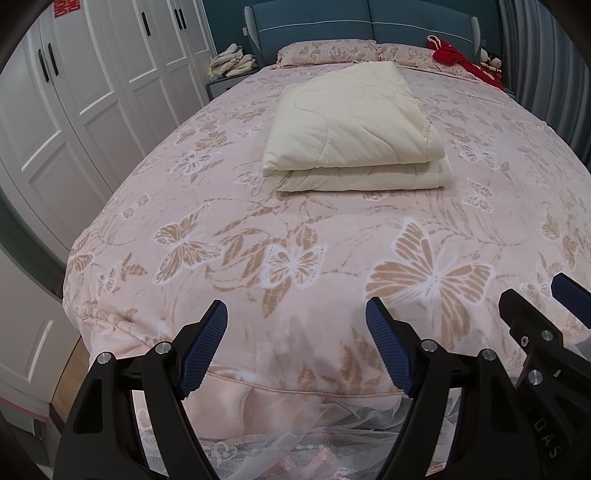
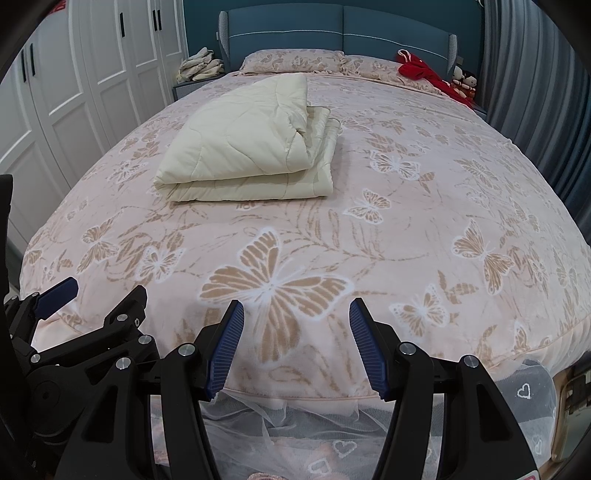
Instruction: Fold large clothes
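A cream quilted blanket (image 1: 354, 136) lies folded into a thick rectangle in the middle of the bed (image 1: 229, 229), on a pink cover with butterfly print. It also shows in the right wrist view (image 2: 251, 147). My left gripper (image 1: 295, 332) is open and empty, low over the foot edge of the bed, well short of the blanket. My right gripper (image 2: 295, 332) is open and empty beside it, to the right. The right gripper (image 1: 543, 306) shows at the right edge of the left wrist view, and the left gripper (image 2: 99, 299) at the left of the right wrist view.
White wardrobe doors (image 1: 92, 92) line the left wall. A blue headboard (image 1: 362, 22), two pillows (image 1: 325, 51), a red garment (image 1: 458, 59) and small dolls (image 2: 463, 83) are at the far end. A nightstand holds bundled cloth (image 1: 232, 61). Grey curtains (image 2: 535, 92) hang right. Lace bed skirt (image 2: 295, 424) hangs below.
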Action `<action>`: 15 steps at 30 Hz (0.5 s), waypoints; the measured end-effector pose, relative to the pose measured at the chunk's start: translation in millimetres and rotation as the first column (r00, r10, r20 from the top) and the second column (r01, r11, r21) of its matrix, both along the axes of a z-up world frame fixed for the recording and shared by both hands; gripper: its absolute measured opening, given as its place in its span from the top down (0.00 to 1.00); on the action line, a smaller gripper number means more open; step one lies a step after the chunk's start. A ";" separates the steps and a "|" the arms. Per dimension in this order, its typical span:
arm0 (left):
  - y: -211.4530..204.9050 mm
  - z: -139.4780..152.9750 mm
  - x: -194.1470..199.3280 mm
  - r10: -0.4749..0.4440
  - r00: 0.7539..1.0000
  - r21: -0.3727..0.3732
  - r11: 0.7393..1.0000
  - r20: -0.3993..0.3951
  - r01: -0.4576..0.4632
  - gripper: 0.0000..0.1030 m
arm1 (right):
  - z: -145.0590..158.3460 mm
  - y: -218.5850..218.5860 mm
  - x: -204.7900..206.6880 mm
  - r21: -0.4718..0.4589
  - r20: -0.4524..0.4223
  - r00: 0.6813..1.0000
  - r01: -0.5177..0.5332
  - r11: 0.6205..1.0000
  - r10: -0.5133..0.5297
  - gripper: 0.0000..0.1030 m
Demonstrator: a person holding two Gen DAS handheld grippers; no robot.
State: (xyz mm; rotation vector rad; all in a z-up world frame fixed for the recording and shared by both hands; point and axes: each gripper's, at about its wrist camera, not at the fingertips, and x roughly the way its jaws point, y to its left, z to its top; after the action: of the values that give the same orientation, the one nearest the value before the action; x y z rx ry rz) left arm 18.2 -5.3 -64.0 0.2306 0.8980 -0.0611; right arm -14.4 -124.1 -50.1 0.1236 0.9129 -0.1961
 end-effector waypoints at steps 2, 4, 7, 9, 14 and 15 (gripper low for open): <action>0.0 -0.2 0.2 0.002 1.000 -0.004 1.000 -0.005 -0.002 0.27 | 0.0 -0.2 -0.7 -0.003 -0.001 1.000 0.002 1.000 -0.002 0.43; -0.2 0.0 0.4 0.002 1.000 -0.005 1.000 -0.008 -0.002 0.27 | -0.2 0.0 -1.2 -0.002 0.000 1.000 0.004 1.000 -0.004 0.43; -0.2 -0.2 0.5 0.001 1.000 0.000 1.000 -0.004 -0.001 0.27 | -0.3 -1.1 -2.0 -0.004 -0.001 1.000 0.003 1.000 -0.003 0.43; -0.4 -0.4 0.5 0.002 1.000 0.000 1.000 -0.004 -0.002 0.27 | -0.2 -1.0 -2.4 -0.003 0.000 1.000 0.005 1.000 -0.005 0.43; -0.2 -0.6 1.2 0.000 1.000 -0.002 1.000 -0.007 0.000 0.27 | -0.3 -0.8 -2.1 -0.004 -0.001 1.000 0.003 1.000 -0.003 0.43; -0.7 -0.3 1.1 -0.001 1.000 0.000 1.000 -0.007 0.001 0.27 | -0.4 -1.0 -2.3 -0.003 -0.001 1.000 0.003 1.000 -0.003 0.43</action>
State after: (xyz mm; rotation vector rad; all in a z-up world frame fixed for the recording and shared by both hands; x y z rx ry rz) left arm 19.4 -6.0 -64.4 0.2308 0.9045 -0.0635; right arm -16.6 -125.1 -50.5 0.1216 0.9137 -0.2006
